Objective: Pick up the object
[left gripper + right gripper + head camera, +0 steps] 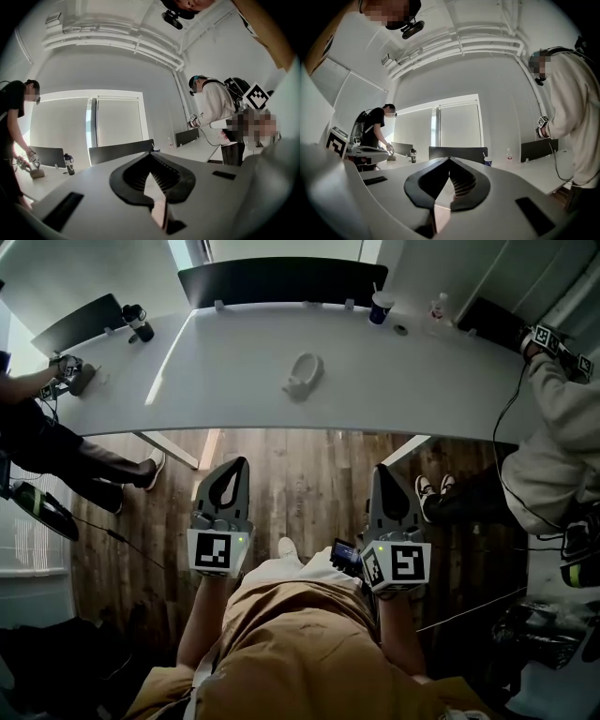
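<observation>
A pale grey object with a loop-shaped top [305, 376] lies alone near the middle of the white table [234, 381]. Both grippers hang below the table's near edge, over the wooden floor and short of the object. My left gripper [232, 465] points up towards the table with its jaws together and nothing between them. My right gripper [383, 471] stands the same way, shut and empty. The left gripper view shows closed jaws [151, 155] aimed across the tabletop. The right gripper view shows the same [450, 160]. I cannot make out the object in either gripper view.
A dark screen [281, 279] stands at the table's far edge, with a blue cup [380, 307] and a small bottle [438, 307] to its right. A black flask [138, 322] stands far left. A person [37, 427] works at the left end, another [562, 427] at the right.
</observation>
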### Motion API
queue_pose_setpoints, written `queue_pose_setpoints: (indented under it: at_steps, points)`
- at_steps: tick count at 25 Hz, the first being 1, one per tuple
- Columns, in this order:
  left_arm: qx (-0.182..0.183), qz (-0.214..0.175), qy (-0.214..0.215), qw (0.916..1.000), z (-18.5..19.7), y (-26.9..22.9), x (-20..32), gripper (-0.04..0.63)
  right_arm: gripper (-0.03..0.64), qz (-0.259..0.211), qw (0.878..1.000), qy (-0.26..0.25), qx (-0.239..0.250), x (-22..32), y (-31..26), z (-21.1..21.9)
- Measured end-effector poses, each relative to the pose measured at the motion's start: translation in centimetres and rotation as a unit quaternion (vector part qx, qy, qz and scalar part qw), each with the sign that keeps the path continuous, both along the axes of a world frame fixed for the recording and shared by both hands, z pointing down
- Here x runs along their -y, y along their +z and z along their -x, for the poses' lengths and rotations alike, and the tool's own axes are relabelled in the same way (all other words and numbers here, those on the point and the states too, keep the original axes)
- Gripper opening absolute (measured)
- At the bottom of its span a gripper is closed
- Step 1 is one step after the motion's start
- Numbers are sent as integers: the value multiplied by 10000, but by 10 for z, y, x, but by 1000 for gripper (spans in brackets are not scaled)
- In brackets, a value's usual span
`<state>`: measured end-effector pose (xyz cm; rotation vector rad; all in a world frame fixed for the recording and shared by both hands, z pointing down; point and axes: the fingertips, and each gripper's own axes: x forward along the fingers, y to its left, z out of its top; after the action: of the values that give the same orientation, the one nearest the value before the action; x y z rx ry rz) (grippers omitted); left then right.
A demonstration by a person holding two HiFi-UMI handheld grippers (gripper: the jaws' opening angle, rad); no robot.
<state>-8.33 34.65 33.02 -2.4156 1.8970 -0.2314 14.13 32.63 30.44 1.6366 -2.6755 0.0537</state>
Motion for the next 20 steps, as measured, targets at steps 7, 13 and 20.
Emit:
queue_pose_setpoints:
  at_steps: [7, 13, 20]
  points:
    - [-79, -24, -69, 9999, 10, -1, 28, 6, 9, 109, 9999, -97, 71, 23, 1, 18]
    - [-89, 33, -162, 9998, 14, 3, 60, 6, 9, 128, 9997, -184, 96, 63, 6, 24]
    - [-68, -73, -291, 9995, 15, -5, 114, 6, 9, -9, 9993, -354, 94, 120, -3, 30]
